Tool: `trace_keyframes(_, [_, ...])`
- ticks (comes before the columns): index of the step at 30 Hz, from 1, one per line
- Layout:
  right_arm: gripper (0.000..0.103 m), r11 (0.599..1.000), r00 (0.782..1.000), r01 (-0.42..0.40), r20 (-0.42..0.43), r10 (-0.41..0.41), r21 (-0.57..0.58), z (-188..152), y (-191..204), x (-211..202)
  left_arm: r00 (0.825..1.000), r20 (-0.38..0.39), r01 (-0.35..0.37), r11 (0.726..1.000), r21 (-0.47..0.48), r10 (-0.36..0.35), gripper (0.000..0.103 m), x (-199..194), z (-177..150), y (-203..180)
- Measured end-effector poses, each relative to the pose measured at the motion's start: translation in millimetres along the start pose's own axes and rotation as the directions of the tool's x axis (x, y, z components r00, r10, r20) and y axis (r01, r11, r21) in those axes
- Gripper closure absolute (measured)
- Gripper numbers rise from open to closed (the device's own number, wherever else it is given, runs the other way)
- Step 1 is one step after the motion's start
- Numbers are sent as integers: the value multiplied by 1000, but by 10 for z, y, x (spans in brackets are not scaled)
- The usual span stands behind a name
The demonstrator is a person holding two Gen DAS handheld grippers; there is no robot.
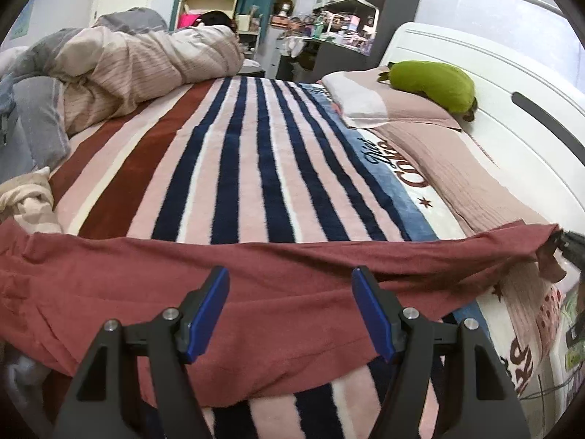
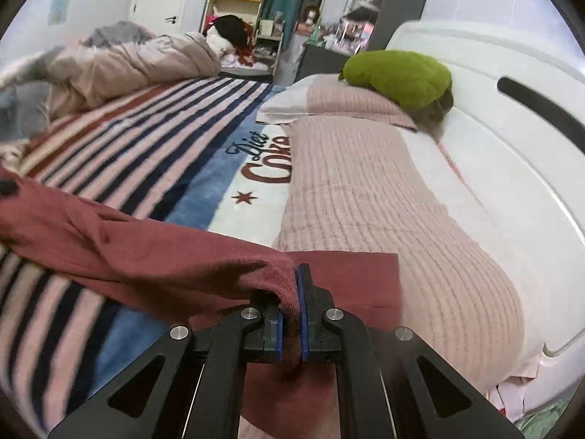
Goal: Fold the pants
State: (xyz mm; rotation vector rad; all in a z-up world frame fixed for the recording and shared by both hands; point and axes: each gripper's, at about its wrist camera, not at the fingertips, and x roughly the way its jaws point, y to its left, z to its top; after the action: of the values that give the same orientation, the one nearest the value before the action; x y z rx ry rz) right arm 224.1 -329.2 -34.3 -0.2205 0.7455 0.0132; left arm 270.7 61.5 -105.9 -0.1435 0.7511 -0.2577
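Note:
The dusty-red pants (image 1: 256, 300) lie across the near end of the striped bed blanket (image 1: 237, 168), spread left to right. My left gripper (image 1: 290, 292) is open above the middle of the pants, holding nothing. My right gripper (image 2: 292, 292) is shut on one end of the pants (image 2: 153, 252) and holds that end lifted above the bed, the cloth stretching away to the left. That gripper also shows at the right edge of the left wrist view (image 1: 570, 247), pinching the pants' end.
A pink ribbed pillow (image 2: 384, 197) and a green plush (image 2: 398, 77) lie along the white headboard (image 2: 512, 139) on the right. A bunched duvet (image 1: 128, 69) is piled at the far left. Shelves (image 1: 351, 0) stand beyond the bed.

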Motion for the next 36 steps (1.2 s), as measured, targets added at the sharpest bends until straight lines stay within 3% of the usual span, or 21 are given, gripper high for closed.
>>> trace_keyframes(4, [102, 995, 985, -92, -145, 96, 34, 151, -186, -146, 1000, -8, 23, 1000, 17, -23, 37, -22, -4, -50])
trace_keyframes(11, [100, 989, 939, -131, -310, 147, 74, 209, -448, 140, 999, -44, 24, 1000, 19, -23, 37, 107, -25, -77])
trace_keyframes(13, [90, 993, 931, -110, -345, 120, 48, 204, -473, 334, 998, -63, 6, 1000, 16, -5, 37, 212, -37, -66])
trace_keyframes(15, [78, 998, 941, -66, -332, 65, 9, 218, -489, 435, 997, -75, -10, 1000, 10, 11, 37, 297, -48, -46])
trace_keyframes(18, [64, 998, 968, 15, -248, -30, -65, 282, -486, 514, 996, -81, -23, 1000, -3, 23, 37, 400, -47, -26])
trace_keyframes(21, [58, 996, 973, 33, -223, -50, -77, 344, -550, 612, 996, -78, -35, 999, -2, 34, 37, 444, -35, -20])
trace_keyframes(23, [50, 993, 971, 49, -228, -74, -111, 355, -557, 684, 996, -80, -37, 999, 2, 37, 37, 451, -40, -24])
trace_keyframes(24, [42, 990, 967, 49, -241, -81, -136, 346, -534, 719, 996, -82, -36, 999, 2, 36, 37, 453, -49, -28])
trace_keyframes(27, [37, 988, 957, -55, -290, 10, -148, 305, -467, 716, 995, -88, -36, 999, 12, 37, 37, 442, -70, -45])
trace_keyframes(31, [29, 982, 945, -183, -281, 165, -37, 291, -486, 481, 996, -84, -22, 1000, 18, 24, 37, 408, -72, -89])
trace_keyframes(33, [29, 983, 954, -181, -245, 172, -13, 300, -483, 320, 996, -82, -16, 1000, 16, 17, 37, 400, -66, -100])
trace_keyframes(36, [29, 984, 974, -165, -168, 152, -66, 229, -329, 59, 997, -79, -15, 1000, 18, 16, 37, 381, -62, -108])
